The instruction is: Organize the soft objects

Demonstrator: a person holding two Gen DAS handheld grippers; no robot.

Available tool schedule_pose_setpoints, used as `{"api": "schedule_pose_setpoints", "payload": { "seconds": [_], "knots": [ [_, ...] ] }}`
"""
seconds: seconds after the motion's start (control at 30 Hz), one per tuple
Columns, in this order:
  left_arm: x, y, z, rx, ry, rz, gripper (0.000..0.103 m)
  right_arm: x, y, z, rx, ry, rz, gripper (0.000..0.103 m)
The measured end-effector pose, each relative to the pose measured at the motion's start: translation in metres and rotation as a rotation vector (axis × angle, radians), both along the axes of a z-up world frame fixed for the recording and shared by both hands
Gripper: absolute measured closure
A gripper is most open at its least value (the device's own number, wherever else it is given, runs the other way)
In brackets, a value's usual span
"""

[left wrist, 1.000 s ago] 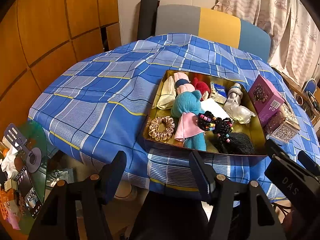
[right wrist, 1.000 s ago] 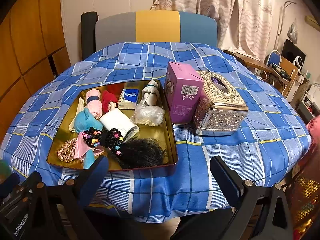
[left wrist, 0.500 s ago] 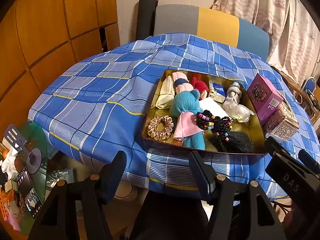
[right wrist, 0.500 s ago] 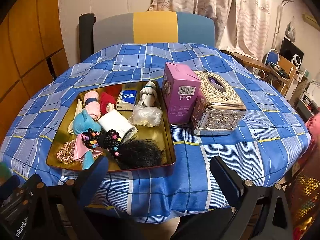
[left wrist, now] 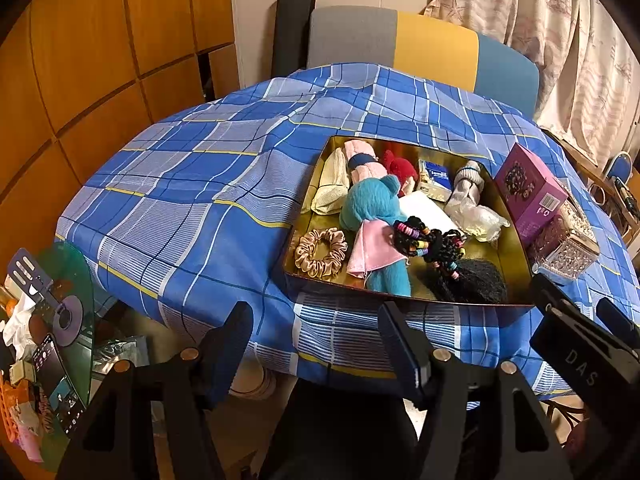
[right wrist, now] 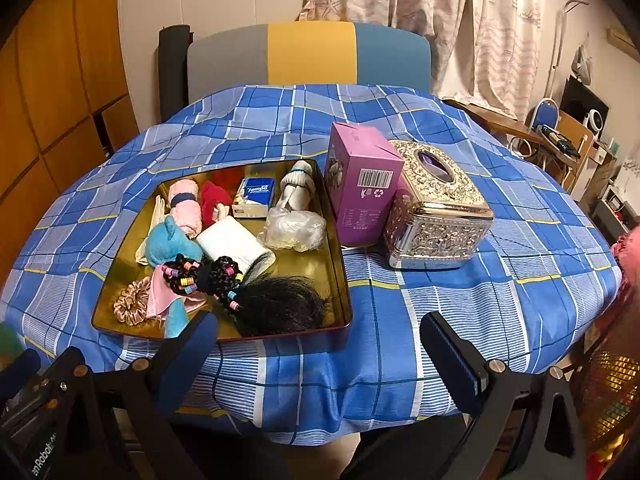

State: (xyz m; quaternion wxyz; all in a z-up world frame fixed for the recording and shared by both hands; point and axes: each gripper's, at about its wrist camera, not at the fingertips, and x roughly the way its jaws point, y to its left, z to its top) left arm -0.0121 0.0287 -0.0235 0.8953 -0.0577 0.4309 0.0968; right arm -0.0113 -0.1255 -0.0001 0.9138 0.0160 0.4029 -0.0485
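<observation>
Both my tongs, left gripper point(left wrist: 314, 338) and right gripper point(right wrist: 318, 350), hang spread and empty short of the table edge (nothing touched), soft objects piled in the gold tray point(right wrist: 120, 256) beside the purple box point(right wrist: 362, 184).

Blue plaid tablecloth point(right wrist: 440, 300), gold tray point(right wrist: 340, 280), teal plush point(left wrist: 372, 204), purple box point(right wrist: 360, 184).

- Gold tray point(right wrist: 338, 240) on the checked cloth, holding soft things.
- Blue plush toy point(left wrist: 374, 204) lies lengthwise, pink cloth across it.
- Satin scrunchie point(left wrist: 320, 252) in the near-left corner.
- Black hairpiece point(right wrist: 280, 304) with coloured bands, near side.
</observation>
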Motion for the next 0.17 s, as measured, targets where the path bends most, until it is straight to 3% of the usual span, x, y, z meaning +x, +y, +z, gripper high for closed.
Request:
{"api": "schedule_pose_setpoints", "payload": {
  "seconds": [0.17],
  "knots": [
    [0.0003, 0.0018, -0.0006, 0.001, -0.001, 0.006, 0.04, -0.0003, -0.001, -0.0003, -0.001, -0.002, -0.004, 0.001]
  ]
}}
